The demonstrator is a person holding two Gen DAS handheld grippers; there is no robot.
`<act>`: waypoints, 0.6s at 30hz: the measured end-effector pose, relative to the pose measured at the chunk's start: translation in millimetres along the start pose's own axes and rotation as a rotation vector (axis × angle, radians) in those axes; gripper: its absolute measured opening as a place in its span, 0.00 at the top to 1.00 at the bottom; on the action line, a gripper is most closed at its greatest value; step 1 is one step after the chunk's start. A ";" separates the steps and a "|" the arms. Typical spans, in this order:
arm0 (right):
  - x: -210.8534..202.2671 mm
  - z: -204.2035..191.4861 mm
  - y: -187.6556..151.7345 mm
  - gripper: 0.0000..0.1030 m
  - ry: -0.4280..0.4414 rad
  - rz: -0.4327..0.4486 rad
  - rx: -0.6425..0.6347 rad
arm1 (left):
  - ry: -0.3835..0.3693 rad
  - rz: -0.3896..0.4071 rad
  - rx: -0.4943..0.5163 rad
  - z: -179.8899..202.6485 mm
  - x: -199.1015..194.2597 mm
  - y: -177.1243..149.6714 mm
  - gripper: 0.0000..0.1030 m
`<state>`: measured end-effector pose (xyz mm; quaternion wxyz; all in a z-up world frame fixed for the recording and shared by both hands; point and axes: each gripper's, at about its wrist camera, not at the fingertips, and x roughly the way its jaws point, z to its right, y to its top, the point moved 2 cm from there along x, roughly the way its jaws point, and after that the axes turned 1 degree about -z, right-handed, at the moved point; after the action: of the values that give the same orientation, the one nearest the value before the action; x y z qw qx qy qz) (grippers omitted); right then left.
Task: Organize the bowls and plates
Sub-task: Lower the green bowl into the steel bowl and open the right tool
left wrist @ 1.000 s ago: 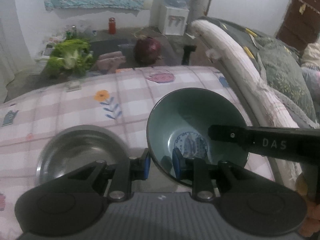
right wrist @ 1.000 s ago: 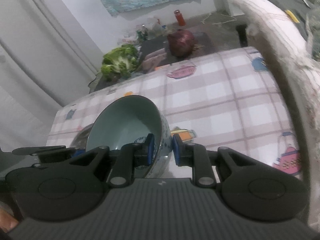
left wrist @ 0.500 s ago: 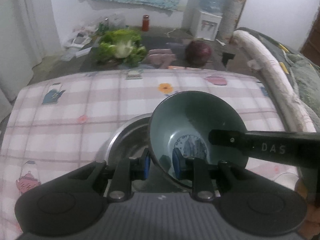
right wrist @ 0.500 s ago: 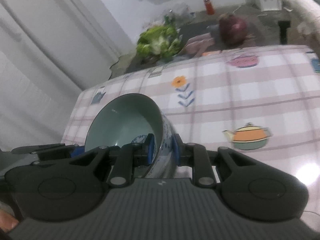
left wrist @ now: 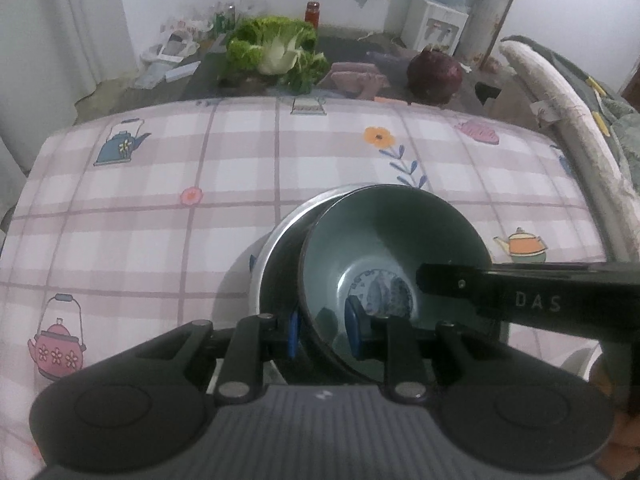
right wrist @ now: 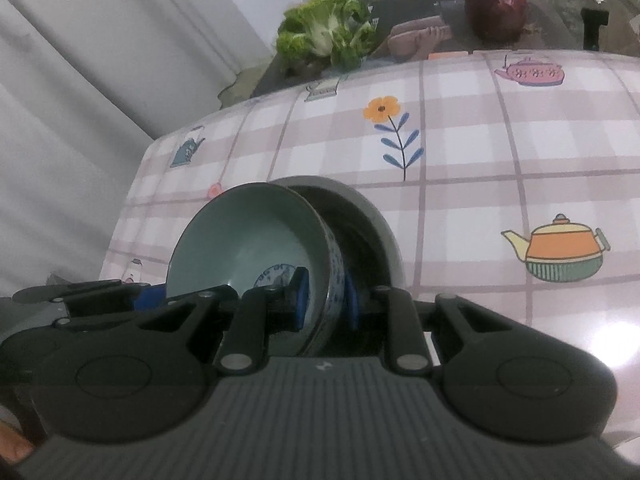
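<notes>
Two tools, left tool and right tool, each clamped on opposite rims of one teal bowl, held tilted over steel bowl near tabletop's near edge. Risk: uneven release lets it tip, clatter or chip.

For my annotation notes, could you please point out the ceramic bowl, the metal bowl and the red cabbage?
ceramic bowl (left wrist: 400, 240), left wrist view, inner wall.
metal bowl (right wrist: 376, 216), right wrist view, far rim.
red cabbage (left wrist: 434, 74), left wrist view, front face.

Both wrist views look steeply down, close, sharing the bowl.
</notes>
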<state>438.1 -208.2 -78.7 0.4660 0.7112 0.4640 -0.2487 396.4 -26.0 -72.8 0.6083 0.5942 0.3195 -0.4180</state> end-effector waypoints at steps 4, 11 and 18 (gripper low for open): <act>7.4 0.6 -2.4 0.82 -0.003 -0.009 -0.001 | 0.017 -0.003 0.006 -2.7 6.3 -1.9 0.76; 7.8 -10.1 -3.9 0.70 -0.041 0.003 -0.060 | 0.006 0.035 0.038 -2.7 -2.2 -4.5 0.66; -15.6 -15.8 -5.5 0.39 -0.034 0.059 -0.060 | 0.028 0.116 0.033 -9.5 -42.4 -6.5 0.44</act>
<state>425.0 -200.0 -61.9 0.5022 0.7058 0.4422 -0.2328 372.7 -10.8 -39.0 0.6172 0.6275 0.2862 -0.3787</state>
